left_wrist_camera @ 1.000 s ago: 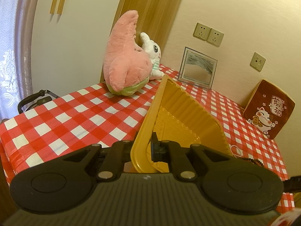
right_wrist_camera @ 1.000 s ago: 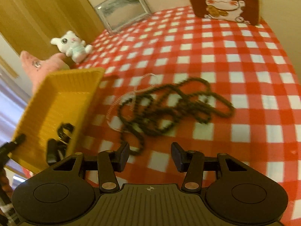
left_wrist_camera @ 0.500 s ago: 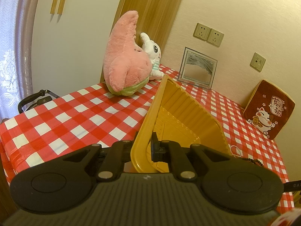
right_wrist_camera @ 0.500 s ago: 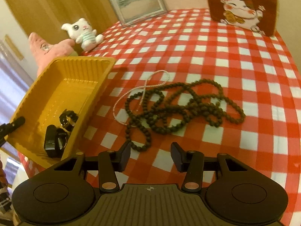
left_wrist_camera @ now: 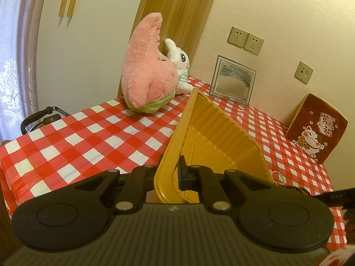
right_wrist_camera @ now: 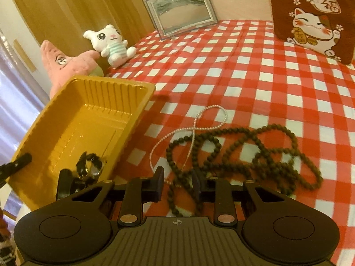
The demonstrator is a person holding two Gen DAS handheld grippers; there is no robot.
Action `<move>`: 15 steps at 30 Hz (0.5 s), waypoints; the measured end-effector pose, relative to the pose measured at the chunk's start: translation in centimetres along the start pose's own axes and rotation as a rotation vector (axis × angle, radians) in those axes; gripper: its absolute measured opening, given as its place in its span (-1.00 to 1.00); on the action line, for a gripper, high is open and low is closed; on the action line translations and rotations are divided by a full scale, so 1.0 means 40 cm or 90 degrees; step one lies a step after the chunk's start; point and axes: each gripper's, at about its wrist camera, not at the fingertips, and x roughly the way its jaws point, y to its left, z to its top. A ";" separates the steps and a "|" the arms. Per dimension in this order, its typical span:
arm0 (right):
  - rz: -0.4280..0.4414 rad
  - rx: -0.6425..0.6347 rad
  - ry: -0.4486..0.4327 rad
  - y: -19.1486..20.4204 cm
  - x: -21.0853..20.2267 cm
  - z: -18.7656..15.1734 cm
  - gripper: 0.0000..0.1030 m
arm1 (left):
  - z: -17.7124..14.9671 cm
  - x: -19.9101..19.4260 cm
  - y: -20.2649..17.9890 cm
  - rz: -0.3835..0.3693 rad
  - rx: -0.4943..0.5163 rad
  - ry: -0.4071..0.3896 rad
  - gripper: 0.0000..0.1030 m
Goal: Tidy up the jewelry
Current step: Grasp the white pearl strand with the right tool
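Observation:
My left gripper (left_wrist_camera: 169,178) is shut on the near rim of a yellow plastic tray (left_wrist_camera: 213,137) and holds it tilted, its far end raised. In the right wrist view the tray (right_wrist_camera: 66,113) holds a dark bracelet (right_wrist_camera: 89,169) near its low corner. A long brown bead necklace (right_wrist_camera: 244,155) lies tangled on the red checked tablecloth (right_wrist_camera: 255,82), crossed by a thin pearl strand (right_wrist_camera: 199,122). My right gripper (right_wrist_camera: 177,182) is open, low over the near end of the brown necklace, with beads between its fingers.
A pink star plush (left_wrist_camera: 146,75) and a white bunny plush (right_wrist_camera: 108,44) sit at the table's far corner. A framed picture (right_wrist_camera: 182,11) leans on the wall. A brown lucky-cat cushion (right_wrist_camera: 310,15) stands at the right. A dark bag handle (left_wrist_camera: 40,117) sits beyond the left edge.
My right gripper has moved forward and down onto the brown necklace, and its fingers have narrowed. The left gripper and the tray have stayed still.

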 end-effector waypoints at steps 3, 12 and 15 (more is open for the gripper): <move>0.004 0.018 0.009 -0.008 0.029 0.016 -0.54 | 0.000 0.000 0.000 0.000 0.001 0.000 -0.84; 0.001 0.043 0.034 -0.018 0.091 0.036 -0.64 | 0.001 0.004 0.001 0.001 0.000 0.001 -0.84; -0.007 0.055 0.039 -0.021 0.107 0.042 -0.64 | 0.001 0.006 0.002 0.001 -0.001 0.002 -0.84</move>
